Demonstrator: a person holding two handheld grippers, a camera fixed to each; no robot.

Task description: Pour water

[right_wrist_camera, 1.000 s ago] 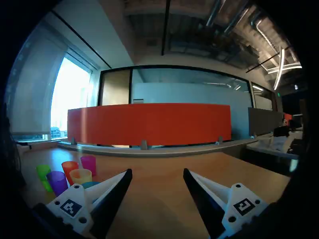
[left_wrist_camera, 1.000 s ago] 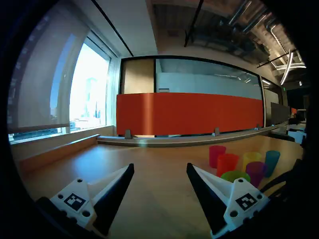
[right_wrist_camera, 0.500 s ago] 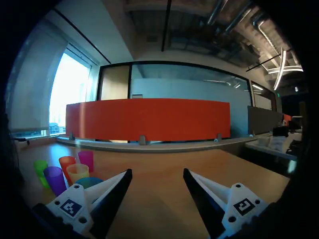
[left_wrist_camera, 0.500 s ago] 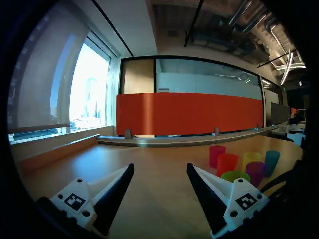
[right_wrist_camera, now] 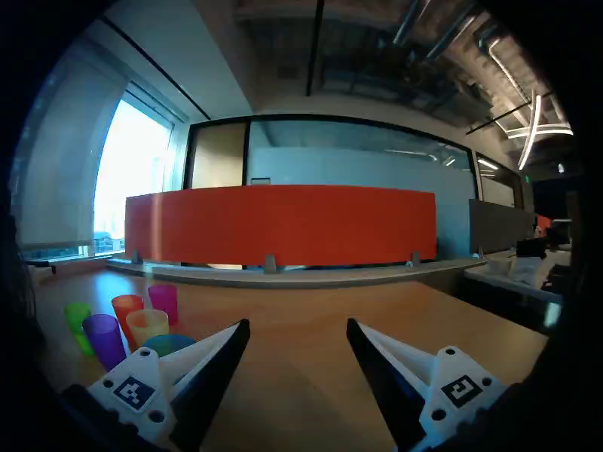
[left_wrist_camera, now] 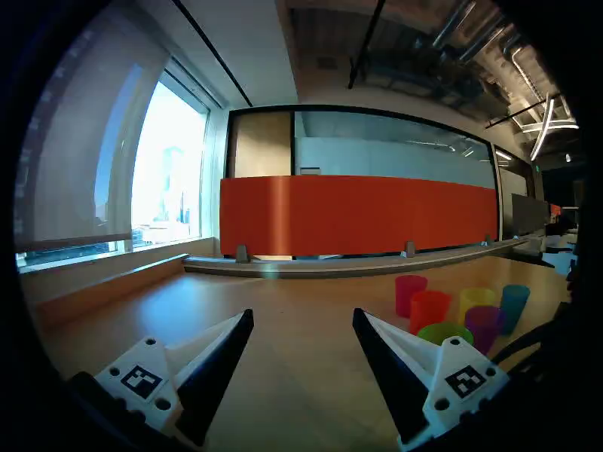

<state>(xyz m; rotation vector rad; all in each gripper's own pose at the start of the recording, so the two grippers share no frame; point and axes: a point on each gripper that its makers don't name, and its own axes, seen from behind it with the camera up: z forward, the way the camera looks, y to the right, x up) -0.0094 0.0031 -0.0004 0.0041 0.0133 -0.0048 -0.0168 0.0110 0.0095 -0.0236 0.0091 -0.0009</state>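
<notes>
Left gripper (left_wrist_camera: 302, 313): jaws spread wide, nothing held, over wooden worktop (left_wrist_camera: 218, 297). Right gripper (right_wrist_camera: 297, 322): jaws equally wide, empty. Cluster of coloured cups (left_wrist_camera: 430, 310) upright on worktop, just beyond Left gripper's right finger; in right gripper view, cluster lies left. Orange partition (left_wrist_camera: 354, 215) behind; bright window (left_wrist_camera: 169, 188) far left.

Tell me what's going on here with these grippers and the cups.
A person holds two grippers over a wooden table. The left gripper and the right gripper are both open, holding nothing. Six coloured cups stand clustered on the table, off to the left gripper's right and the right gripper's left, untouched. No pouring has started yet.
</notes>
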